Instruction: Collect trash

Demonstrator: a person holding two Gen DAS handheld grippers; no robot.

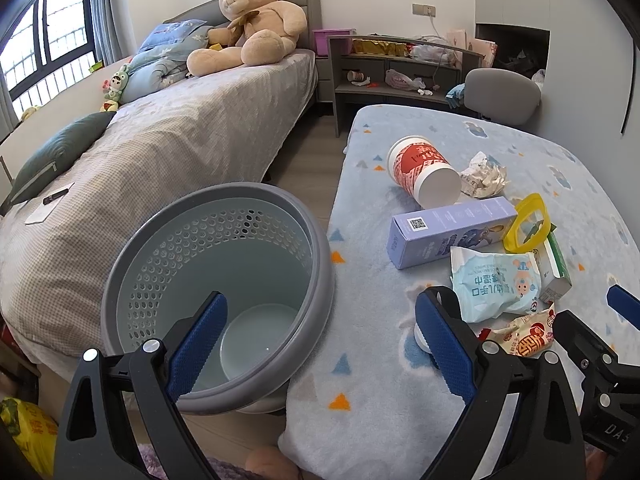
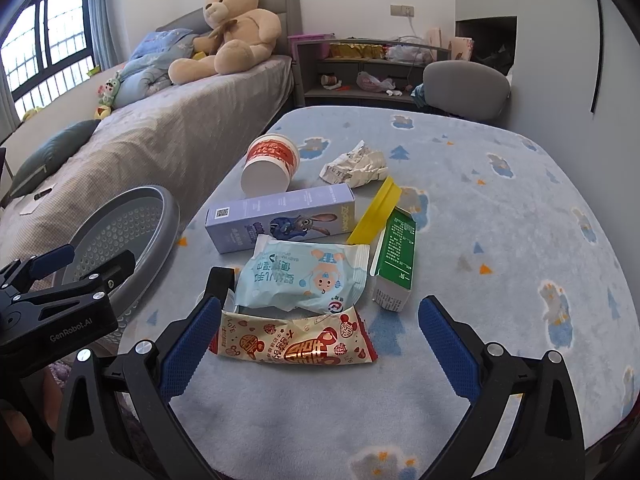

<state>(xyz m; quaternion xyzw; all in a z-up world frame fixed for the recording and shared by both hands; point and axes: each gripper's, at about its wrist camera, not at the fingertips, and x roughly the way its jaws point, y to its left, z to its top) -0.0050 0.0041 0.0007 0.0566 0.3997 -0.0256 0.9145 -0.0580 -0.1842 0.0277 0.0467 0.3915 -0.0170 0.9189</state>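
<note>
As left gripper (image 1: 320,344) gapes, bin (image 1: 216,292) beneath, wrapper (image 2: 296,340) between right gripper (image 2: 320,344)

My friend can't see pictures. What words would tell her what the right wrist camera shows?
An open right gripper hovers over a red-and-cream snack wrapper on a blue blanket-covered table. Behind it lie a blue wipes packet, green box, purple box, tipped paper cup and crumpled paper. A grey bin and the left gripper sit at left.
</note>
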